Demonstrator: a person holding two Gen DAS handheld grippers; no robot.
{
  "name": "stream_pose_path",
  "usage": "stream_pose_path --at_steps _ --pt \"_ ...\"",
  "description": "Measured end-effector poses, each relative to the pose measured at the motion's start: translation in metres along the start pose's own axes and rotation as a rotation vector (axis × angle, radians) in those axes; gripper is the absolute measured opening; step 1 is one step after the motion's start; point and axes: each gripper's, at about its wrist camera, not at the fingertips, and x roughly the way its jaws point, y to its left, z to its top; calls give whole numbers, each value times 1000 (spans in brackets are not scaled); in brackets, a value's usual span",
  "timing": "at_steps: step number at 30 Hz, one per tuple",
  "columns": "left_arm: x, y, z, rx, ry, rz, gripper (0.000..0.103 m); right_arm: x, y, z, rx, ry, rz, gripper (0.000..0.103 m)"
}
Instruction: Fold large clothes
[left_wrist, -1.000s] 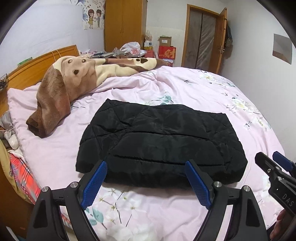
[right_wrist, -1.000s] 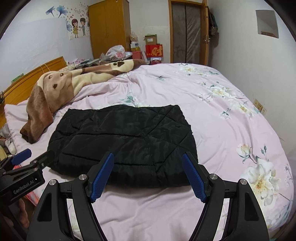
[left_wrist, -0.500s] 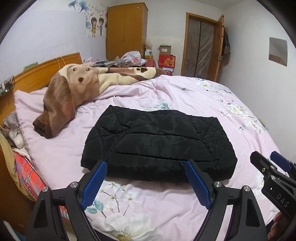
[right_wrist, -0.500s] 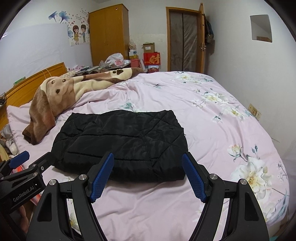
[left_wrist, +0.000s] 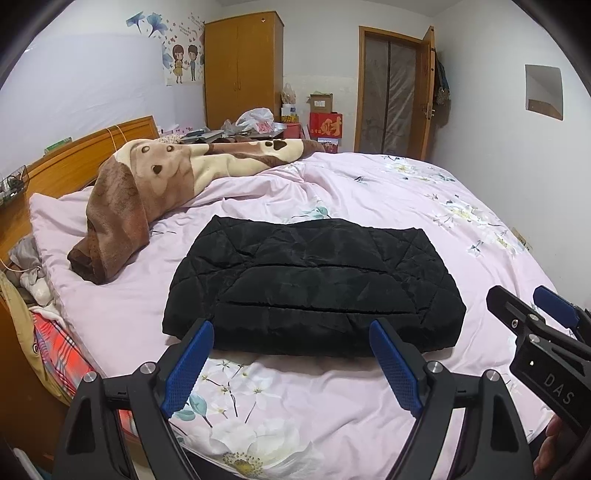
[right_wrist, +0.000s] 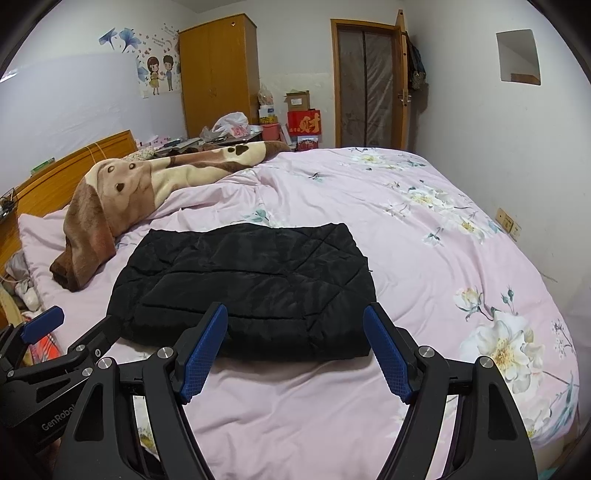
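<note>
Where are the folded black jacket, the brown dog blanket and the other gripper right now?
folded black jacket (left_wrist: 314, 291): left wrist view, middle of top panel.
brown dog blanket (left_wrist: 155, 184): left wrist view, dog-face patch.
right gripper (left_wrist: 524, 302): left wrist view, between its fingertips.

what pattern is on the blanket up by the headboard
The blanket is brown and cream with a cartoon dog face and dark paw prints, clearest in the left wrist view.

A bed (left_wrist: 332, 406) with a pink floral cover fills the frame. At centre lies a folded black quilted jacket (left_wrist: 314, 284) — flat on the cover. Upper left, a brown-and-cream plush blanket (left_wrist: 147, 192) sprawls toward the wooden headboard (left_wrist: 74, 155).
</note>
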Motion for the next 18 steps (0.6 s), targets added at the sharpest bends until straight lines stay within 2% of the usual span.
stream_pose_path --at_steps 18 --pt "-2 0 0 -13 14 14 86 -3 2 -1 -6 2 9 76"
